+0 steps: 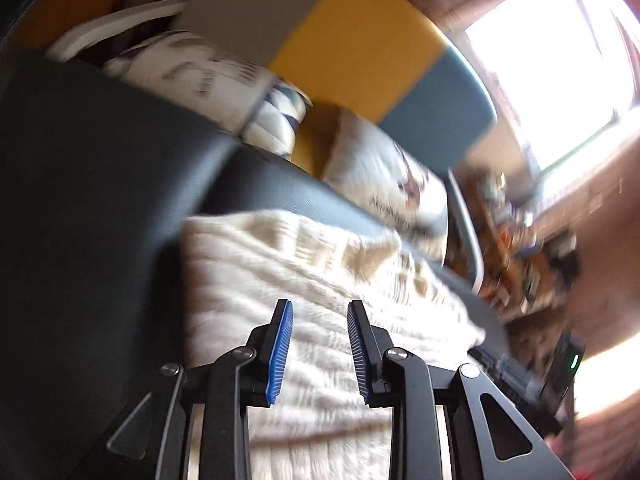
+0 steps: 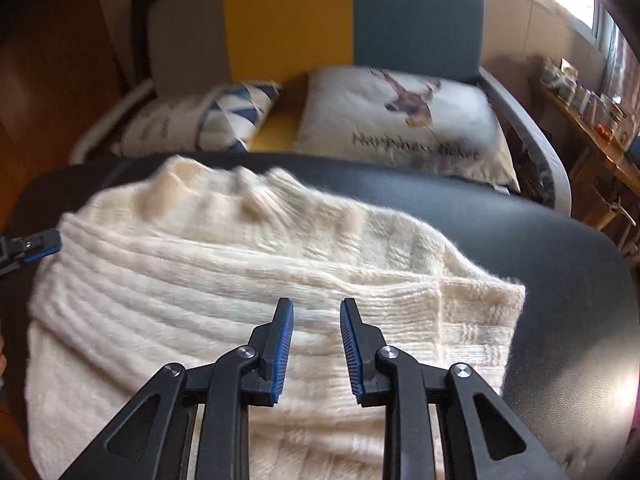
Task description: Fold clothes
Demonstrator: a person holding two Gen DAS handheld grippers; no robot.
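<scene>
A cream ribbed knit sweater is spread in a folded heap over a black padded leather-look counter, with its thick folded edge lying toward the right side of the surface. The right gripper is held just above the knit, its 2 blue-padded black fingers set apart with nothing between them. The left gripper is likewise seen over the sweater, its fingers parted and empty; the left wrist view is motion-blurred, so contact with the fabric cannot be judged. In the right wrist view the left gripper's tip appears at the sweater's left edge. Behind the counter, a white cushion printed with a deer and a blue-and-white triangle-patterned cushion are propped on a yellow, grey and teal sofa. A cluttered wooden shelf stands below a bright window.
</scene>
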